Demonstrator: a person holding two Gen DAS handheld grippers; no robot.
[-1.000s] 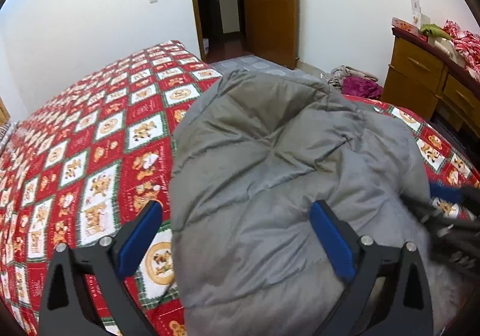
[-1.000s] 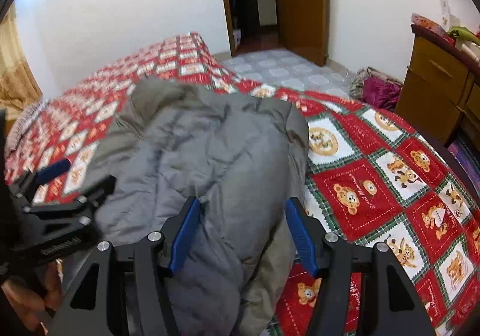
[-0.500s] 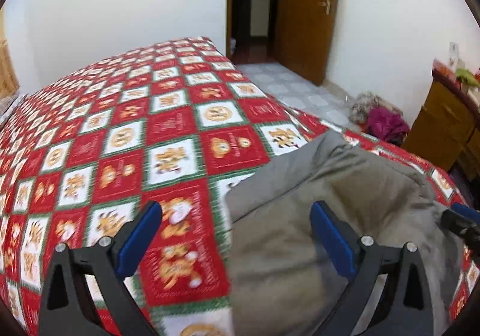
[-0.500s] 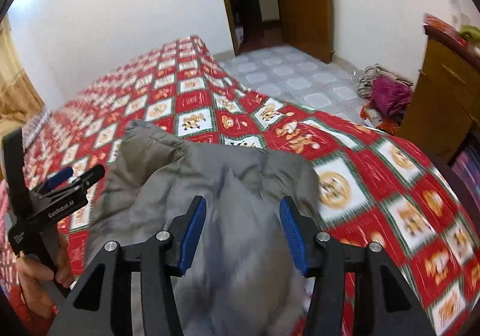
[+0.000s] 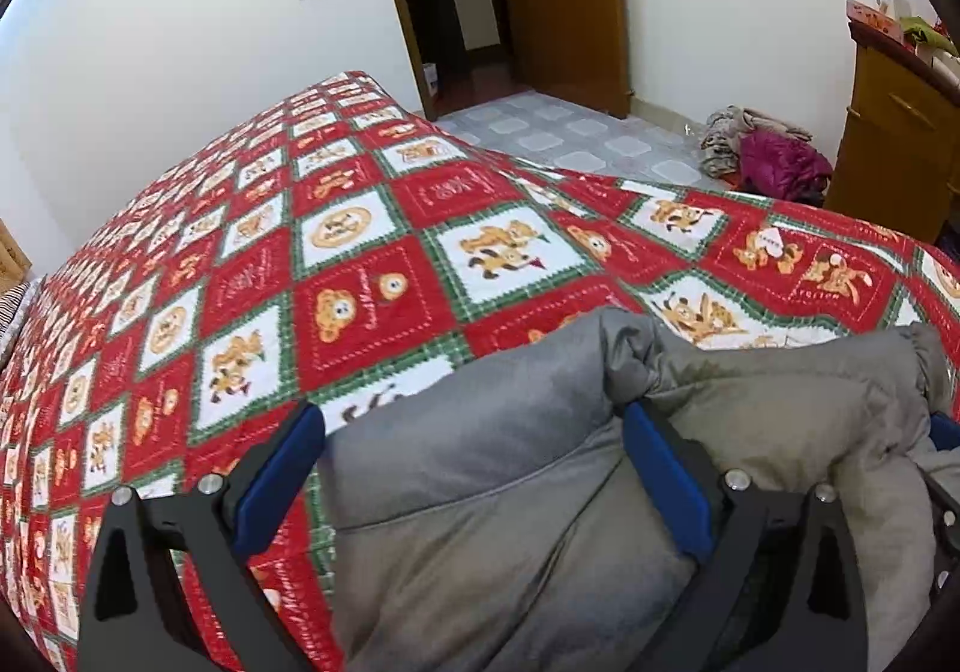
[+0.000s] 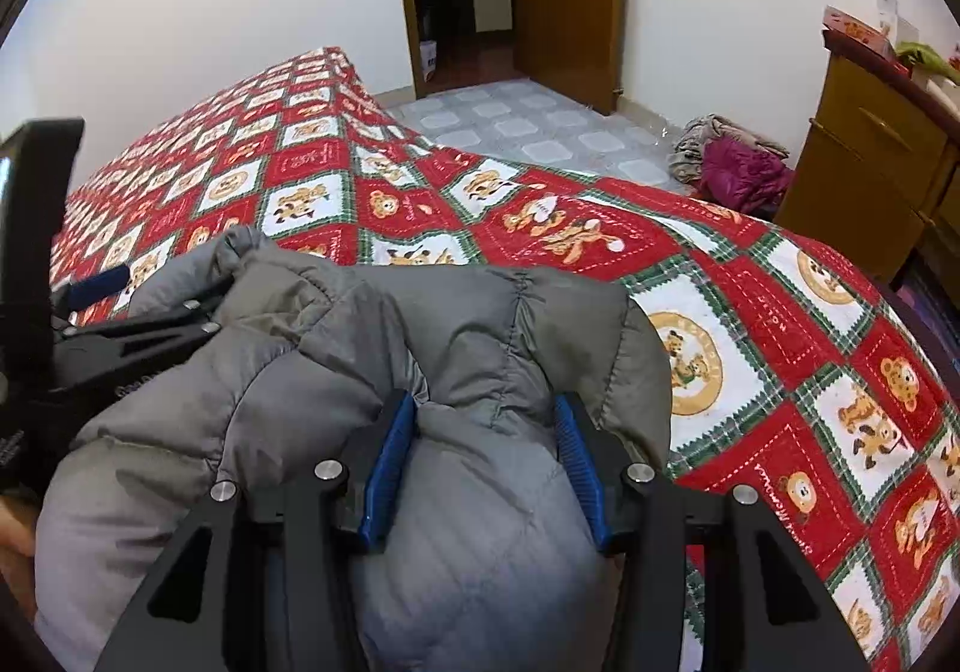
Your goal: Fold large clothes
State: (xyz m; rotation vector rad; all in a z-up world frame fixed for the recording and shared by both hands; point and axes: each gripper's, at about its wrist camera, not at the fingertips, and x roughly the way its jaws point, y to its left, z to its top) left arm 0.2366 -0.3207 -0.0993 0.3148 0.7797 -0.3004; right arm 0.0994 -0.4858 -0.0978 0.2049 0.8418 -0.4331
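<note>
Our left claw (image 5: 474, 468) stands wide over the grey padded jacket (image 5: 540, 522), gripping nothing. The jacket lies bunched at six o'clock on the quilted bed (image 5: 360, 276). Our right claw (image 6: 483, 468) pinches a thick fold; we should lower both together and square the edges.

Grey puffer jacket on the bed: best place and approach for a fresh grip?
Take the grey puffer jacket at the stitched, gathered fold along its far edge, coming down from above and from the near side. There the padding bunches into a ridge that probably fits between the jaws; the broad puffy panels likely slip.
</note>
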